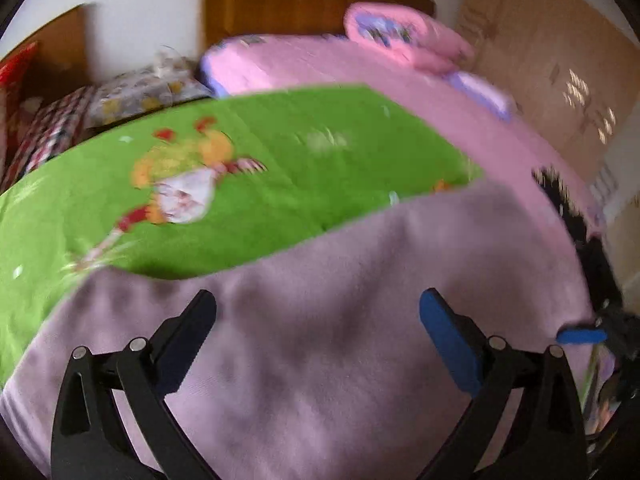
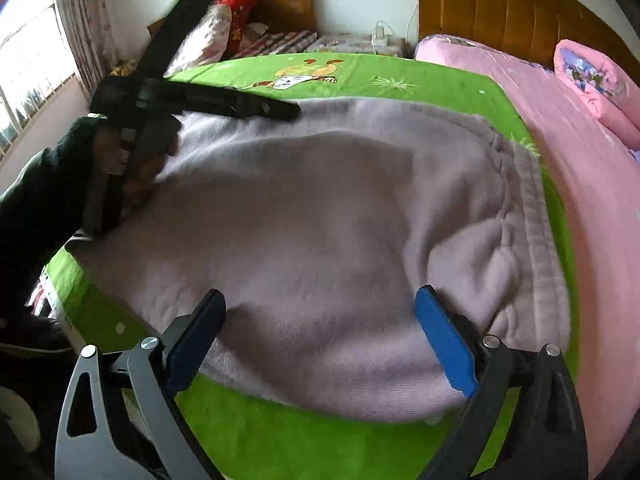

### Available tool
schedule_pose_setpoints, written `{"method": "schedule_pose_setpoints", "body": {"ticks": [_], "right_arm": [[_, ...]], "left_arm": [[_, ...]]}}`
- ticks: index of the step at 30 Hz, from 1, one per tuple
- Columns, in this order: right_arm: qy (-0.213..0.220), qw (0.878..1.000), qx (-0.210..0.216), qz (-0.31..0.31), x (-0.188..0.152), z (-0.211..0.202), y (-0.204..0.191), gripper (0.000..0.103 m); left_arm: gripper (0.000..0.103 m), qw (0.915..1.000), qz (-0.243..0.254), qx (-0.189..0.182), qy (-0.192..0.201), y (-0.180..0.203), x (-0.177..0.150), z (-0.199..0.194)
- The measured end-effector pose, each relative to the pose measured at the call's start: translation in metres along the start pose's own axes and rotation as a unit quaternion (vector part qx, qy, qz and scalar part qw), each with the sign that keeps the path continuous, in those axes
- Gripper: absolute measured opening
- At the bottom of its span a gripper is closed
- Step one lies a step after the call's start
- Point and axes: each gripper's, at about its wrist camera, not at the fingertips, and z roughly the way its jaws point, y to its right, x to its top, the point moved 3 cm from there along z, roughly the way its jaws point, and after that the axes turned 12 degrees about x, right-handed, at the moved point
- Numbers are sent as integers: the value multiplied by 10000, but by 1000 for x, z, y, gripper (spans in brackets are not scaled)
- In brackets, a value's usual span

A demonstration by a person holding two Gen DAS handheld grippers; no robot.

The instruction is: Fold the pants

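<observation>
**On a green bedspread, lilac pants lie bunched**

On the green cartoon-print bedspread (image 2: 400, 72), lilac fleece pants (image 2: 320, 220) are spread in a loose heap, the waistband (image 2: 536, 216) turned toward the pink quilt (image 2: 592, 184). The left gripper (image 1: 318, 312) is held wide apart above the fabric, nothing clamped. The right gripper (image 2: 320, 312) is likewise parted over the near edge. A rolled pink blanket (image 2: 596, 76) is seen by the wooden headboard (image 2: 500, 8).
</observation>
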Motion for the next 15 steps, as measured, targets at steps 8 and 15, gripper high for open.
{"method": "schedule_pose_setpoints", "body": {"ticks": [8, 15], "right_arm": [[169, 9960, 518, -702, 90, 47, -28, 92], [-569, 9930, 548, -874, 81, 90, -33, 93]], "left_arm": [[101, 9740, -380, 2125, -683, -56, -12, 0], [102, 9737, -460, 2129, -666, -65, -28, 11]]}}
